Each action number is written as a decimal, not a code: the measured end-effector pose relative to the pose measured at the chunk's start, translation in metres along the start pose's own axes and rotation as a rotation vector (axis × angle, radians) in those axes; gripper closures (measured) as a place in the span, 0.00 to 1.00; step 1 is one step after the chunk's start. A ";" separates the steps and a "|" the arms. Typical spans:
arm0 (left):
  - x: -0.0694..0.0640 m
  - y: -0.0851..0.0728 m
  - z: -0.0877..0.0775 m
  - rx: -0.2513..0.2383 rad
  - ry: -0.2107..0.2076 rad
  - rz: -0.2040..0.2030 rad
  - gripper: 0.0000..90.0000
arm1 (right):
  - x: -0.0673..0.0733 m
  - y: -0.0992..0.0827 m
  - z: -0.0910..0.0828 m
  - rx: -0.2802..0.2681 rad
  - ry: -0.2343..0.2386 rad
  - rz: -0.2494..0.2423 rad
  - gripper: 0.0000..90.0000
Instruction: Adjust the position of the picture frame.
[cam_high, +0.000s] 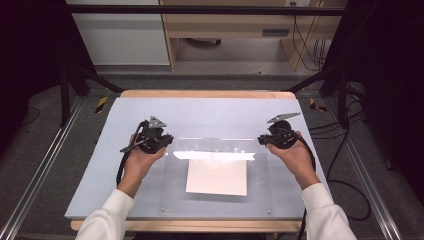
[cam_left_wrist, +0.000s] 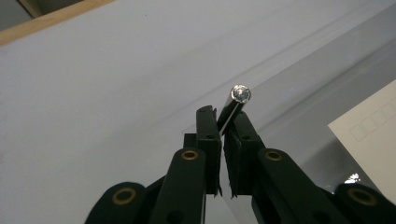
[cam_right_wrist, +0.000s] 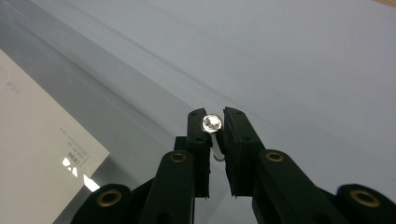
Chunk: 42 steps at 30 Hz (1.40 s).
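The person holds a claw in each hand at the far corners of a clear acrylic sheet (cam_high: 220, 200) that lies on the pale tabletop (cam_high: 210, 112). The left claw (cam_high: 165, 140) is closed on the sheet's far left corner; in the left gripper view its jaws pinch the thin clear edge just below a shiny metal standoff (cam_left_wrist: 236, 105) that sticks up between them. The right claw (cam_high: 261, 139) is closed on the far right corner, its jaws clamped around another metal standoff (cam_right_wrist: 212, 123). A white paper (cam_high: 217, 176) lies flat under the sheet, near its middle, between the two hands.
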<state>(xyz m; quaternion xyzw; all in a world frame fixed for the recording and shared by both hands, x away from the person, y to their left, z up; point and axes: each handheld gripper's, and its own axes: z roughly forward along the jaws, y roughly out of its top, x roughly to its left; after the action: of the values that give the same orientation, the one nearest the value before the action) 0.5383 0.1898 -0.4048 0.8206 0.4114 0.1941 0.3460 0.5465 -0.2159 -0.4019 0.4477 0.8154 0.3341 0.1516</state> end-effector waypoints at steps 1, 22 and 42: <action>0.001 -0.001 0.001 0.005 0.001 -0.002 0.93 | 0.000 -0.001 0.003 0.000 0.003 0.006 0.90; 0.019 -0.006 0.015 0.008 0.003 -0.032 0.93 | 0.000 0.007 0.029 0.032 0.006 0.012 0.90; 0.031 -0.005 0.044 0.046 0.001 -0.055 0.93 | -0.013 0.011 0.056 0.051 -0.007 0.032 0.91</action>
<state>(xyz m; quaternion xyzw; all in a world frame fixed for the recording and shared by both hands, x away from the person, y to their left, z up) 0.5806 0.1991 -0.4378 0.8167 0.4382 0.1753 0.3319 0.5917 -0.1995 -0.4362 0.4655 0.8159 0.3141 0.1377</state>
